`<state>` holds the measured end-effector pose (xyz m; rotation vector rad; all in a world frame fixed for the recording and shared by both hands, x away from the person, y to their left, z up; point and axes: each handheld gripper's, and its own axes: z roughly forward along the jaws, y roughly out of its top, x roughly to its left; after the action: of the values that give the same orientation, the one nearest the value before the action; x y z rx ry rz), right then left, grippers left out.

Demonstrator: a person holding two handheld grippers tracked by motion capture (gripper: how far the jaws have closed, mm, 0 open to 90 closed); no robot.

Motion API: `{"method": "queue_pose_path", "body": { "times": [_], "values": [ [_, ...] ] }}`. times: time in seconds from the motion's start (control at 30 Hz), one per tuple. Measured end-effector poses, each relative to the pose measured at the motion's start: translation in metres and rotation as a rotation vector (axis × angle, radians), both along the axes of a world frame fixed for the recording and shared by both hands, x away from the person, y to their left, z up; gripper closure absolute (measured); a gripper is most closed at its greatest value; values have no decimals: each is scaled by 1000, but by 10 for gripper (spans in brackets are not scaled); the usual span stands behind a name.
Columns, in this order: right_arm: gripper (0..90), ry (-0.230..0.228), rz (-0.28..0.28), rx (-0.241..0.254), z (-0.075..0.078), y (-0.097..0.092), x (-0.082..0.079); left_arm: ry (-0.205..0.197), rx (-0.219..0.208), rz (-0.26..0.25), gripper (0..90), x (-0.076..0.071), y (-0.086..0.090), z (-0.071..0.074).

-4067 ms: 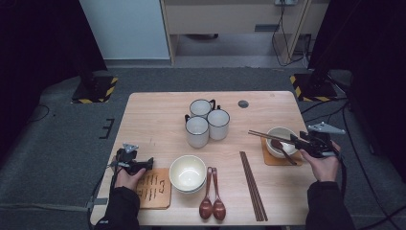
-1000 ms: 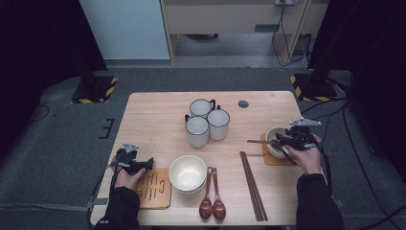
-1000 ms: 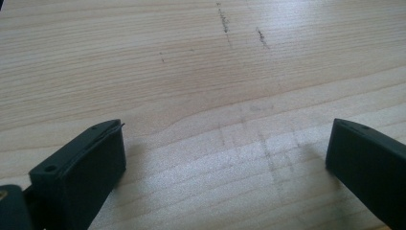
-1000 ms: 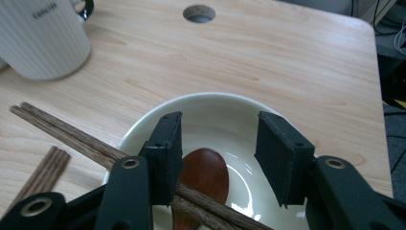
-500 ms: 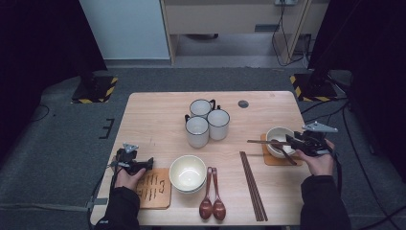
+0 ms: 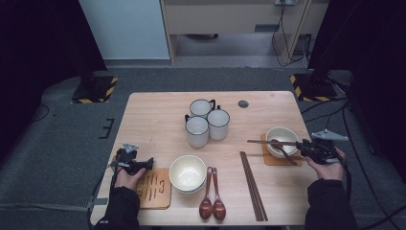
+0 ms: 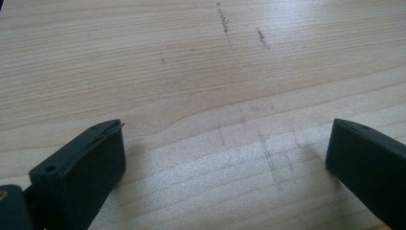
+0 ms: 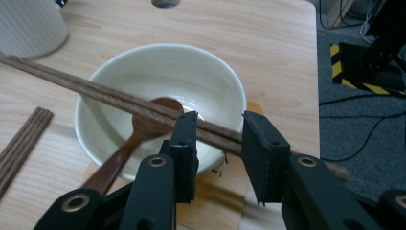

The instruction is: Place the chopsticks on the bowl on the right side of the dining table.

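A white bowl (image 6: 282, 134) (image 8: 143, 62) stands on an orange coaster (image 6: 269, 160) at the table's right. A brown spoon (image 8: 139, 132) leans inside it. A pair of dark chopsticks (image 6: 265, 142) (image 8: 95, 91) lies across its rim. My right gripper (image 6: 306, 146) (image 8: 218, 139) is just right of the bowl. Its jaws have just been closing. The chopsticks' near ends cross the gap behind the fingertips, and no pad presses on them. My left gripper (image 6: 146, 164) (image 7: 225, 158) rests at the table's left front, jaws wide apart over bare wood.
Three white mugs (image 6: 207, 122) cluster at the table's middle back. A second bowl (image 6: 187, 173), two wooden spoons (image 6: 213, 194) and another chopstick pair (image 6: 253, 184) lie near the front. A printed coaster (image 6: 154, 189) sits by my left hand. The table's right edge is close to my right gripper.
My right gripper has drawn back to the right from over the bowl. The chopsticks, held tilted above the bowl four seconds ago, now lie across its rim. The left gripper stayed put.
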<state>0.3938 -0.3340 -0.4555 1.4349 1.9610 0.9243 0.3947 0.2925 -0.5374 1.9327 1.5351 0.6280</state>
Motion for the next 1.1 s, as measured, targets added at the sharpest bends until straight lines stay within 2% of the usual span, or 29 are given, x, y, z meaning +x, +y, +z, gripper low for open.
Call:
{"method": "queue_pose_path", "body": {
  "times": [0.43, 1.1],
  "values": [
    [677, 45, -30, -14, -10, -5, 1, 0, 0, 0, 0, 0, 0, 0],
    [653, 37, -45, -4, -10, -6, 5, 0, 0, 0, 0, 0, 0, 0]
  ]
}}
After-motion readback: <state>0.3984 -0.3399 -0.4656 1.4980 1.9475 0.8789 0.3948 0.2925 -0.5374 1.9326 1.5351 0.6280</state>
